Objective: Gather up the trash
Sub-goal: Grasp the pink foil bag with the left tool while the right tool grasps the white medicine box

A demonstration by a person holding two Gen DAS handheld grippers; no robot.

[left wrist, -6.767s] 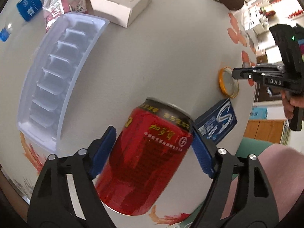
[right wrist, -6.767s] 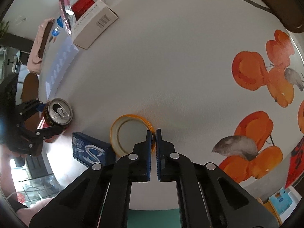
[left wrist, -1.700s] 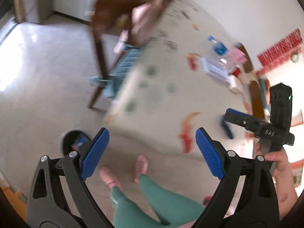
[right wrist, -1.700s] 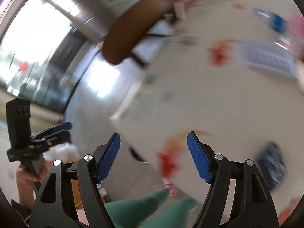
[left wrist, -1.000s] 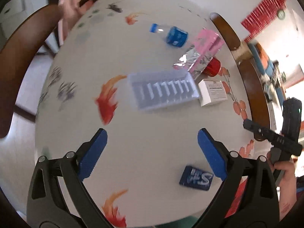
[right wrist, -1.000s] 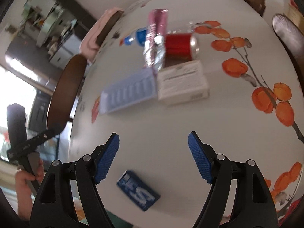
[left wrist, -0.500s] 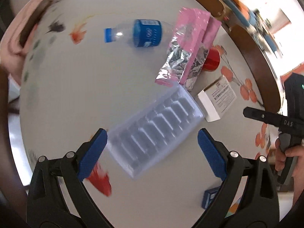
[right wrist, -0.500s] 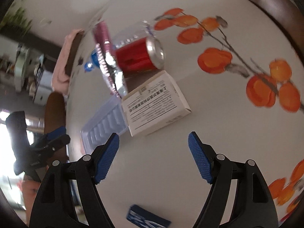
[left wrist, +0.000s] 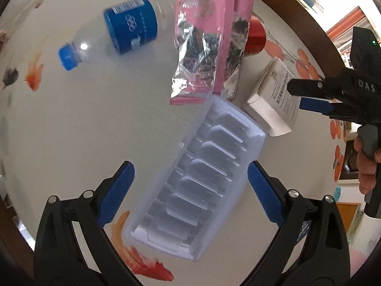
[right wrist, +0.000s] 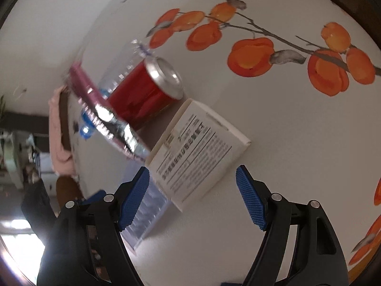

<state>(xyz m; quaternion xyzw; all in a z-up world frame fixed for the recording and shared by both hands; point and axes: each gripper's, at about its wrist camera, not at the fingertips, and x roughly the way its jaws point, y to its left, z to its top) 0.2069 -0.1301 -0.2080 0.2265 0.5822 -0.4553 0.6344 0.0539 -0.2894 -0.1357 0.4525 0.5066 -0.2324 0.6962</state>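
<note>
In the left wrist view, the left tongs (left wrist: pixel 190 186) stand wide open at the bottom of the frame and hold nothing. A clear plastic tray (left wrist: pixel 200 186) lies on the white tabletop (left wrist: pixel 95 119) between the two blue pads (left wrist: pixel 116 190), but the pads do not touch it. Above the tray, a pink and silver foil bag (left wrist: pixel 202 47) lies at the top centre and its lower end reaches the tray's upper end. A plastic bottle (left wrist: pixel 114 40) with a blue label lies on its side in the upper left, apart from the rest. A white carton (left wrist: pixel 273 104) lies just right of the tray's upper end, and behind the bag a red can (left wrist: pixel 256 40) shows partly. The right tongs (left wrist: pixel 316 100) come in from the right edge, over the carton.

In the right wrist view, the right tongs (right wrist: pixel 193 195) are also wide open and empty, with the carton (right wrist: pixel 197 150) between and above the fingers. The can (right wrist: pixel 147 90) lies on its side close behind the carton, and the bag (right wrist: pixel 107 119), blurred, crosses the left side.

The tabletop is free on the left of the tray and to the right of the carton, where the orange fruit print (right wrist: pixel 285 54) is. The tabletop edge and a dark chair back (left wrist: pixel 297 16) curve along the upper right of the left view.

Compared with half a second ago, the tray and the carton now appear nearer and larger in the two views.
</note>
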